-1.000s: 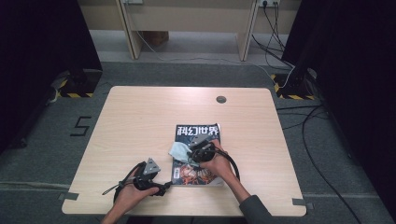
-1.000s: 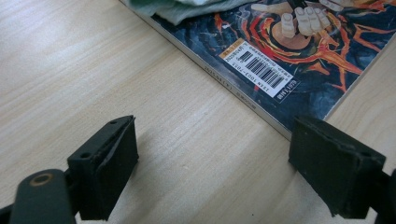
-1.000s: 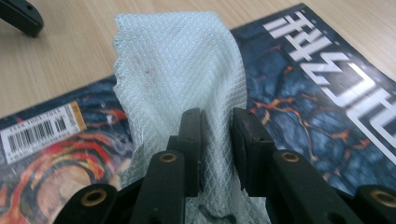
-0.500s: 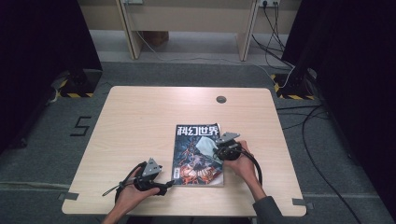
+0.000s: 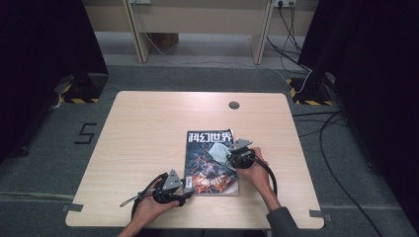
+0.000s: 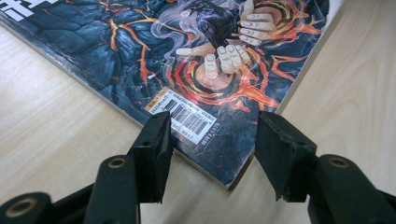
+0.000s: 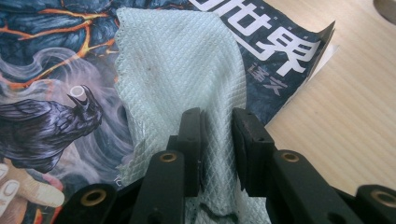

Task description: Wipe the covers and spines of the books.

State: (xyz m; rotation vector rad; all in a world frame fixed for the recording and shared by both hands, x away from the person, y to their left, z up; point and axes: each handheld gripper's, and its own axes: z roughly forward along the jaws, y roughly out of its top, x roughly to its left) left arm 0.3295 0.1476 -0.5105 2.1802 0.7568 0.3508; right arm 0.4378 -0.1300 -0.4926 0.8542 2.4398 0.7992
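A magazine (image 5: 210, 165) with a dark lava-and-crow cover lies flat on the near middle of the wooden table (image 5: 148, 128). My left gripper (image 6: 212, 140) sits low at the magazine's near left corner (image 5: 187, 186). Its jaws have just been closing, and the barcode corner (image 6: 191, 121) lies between them without the pads pressing on it. My right gripper (image 7: 217, 140) is shut on a pale quilted cloth (image 7: 187, 70) that rests on the upper right of the cover (image 5: 220, 150), beside the white title characters (image 7: 275, 46). The magazine's far corner curls up slightly.
A round cable hole (image 5: 234, 104) sits in the tabletop towards the far side. The table's near edge runs just below both hands. Cables (image 5: 296, 79) trail over the grey floor at the right, and a wooden desk frame (image 5: 197, 19) stands behind.
My right gripper has slid the cloth from the cover's left part to its right side. The left gripper has edged right, up to the magazine's near corner.
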